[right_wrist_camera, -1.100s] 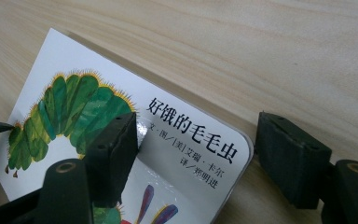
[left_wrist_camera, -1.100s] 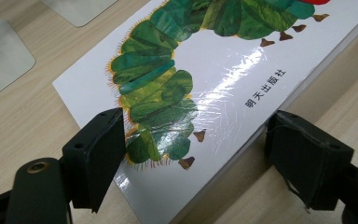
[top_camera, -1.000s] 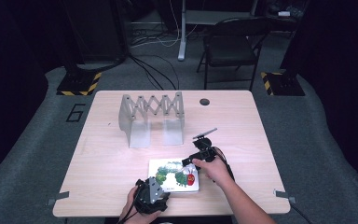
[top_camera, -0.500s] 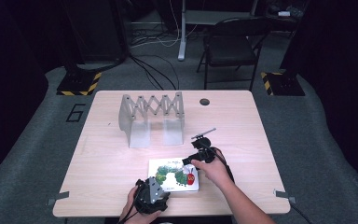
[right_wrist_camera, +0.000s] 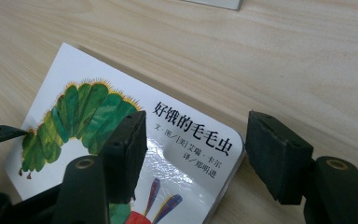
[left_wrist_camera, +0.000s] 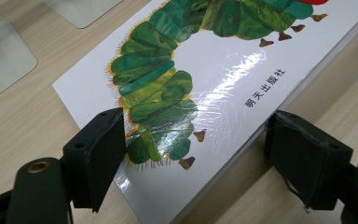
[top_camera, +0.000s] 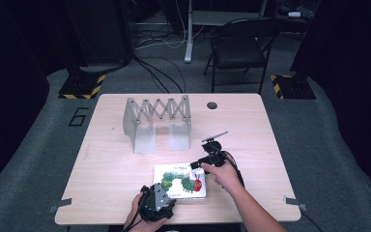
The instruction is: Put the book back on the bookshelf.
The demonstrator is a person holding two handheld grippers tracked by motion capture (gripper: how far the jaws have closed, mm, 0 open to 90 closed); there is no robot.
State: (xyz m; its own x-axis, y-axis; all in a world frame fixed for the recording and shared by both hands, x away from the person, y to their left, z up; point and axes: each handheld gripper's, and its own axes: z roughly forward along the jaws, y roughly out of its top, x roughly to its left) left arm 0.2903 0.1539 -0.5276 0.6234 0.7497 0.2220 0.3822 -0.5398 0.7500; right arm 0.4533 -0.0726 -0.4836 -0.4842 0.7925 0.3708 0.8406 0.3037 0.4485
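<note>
Book (top_camera: 180,180) lies flat on the worktop (top_camera: 125,164) near you; both grippers' fingers stand apart, straddling its left (left_wrist_camera: 205,154) and right (right_wrist_camera: 196,154) corners. Close unevenly and its glossy cover may slip.

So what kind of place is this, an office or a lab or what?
Most likely a lab or recording studio, not a home: a lone wooden table stands on grey carpet amid dark curtains, cables run across the floor, and hazard-striped stand bases flank it. A folding chair sits behind.
</note>
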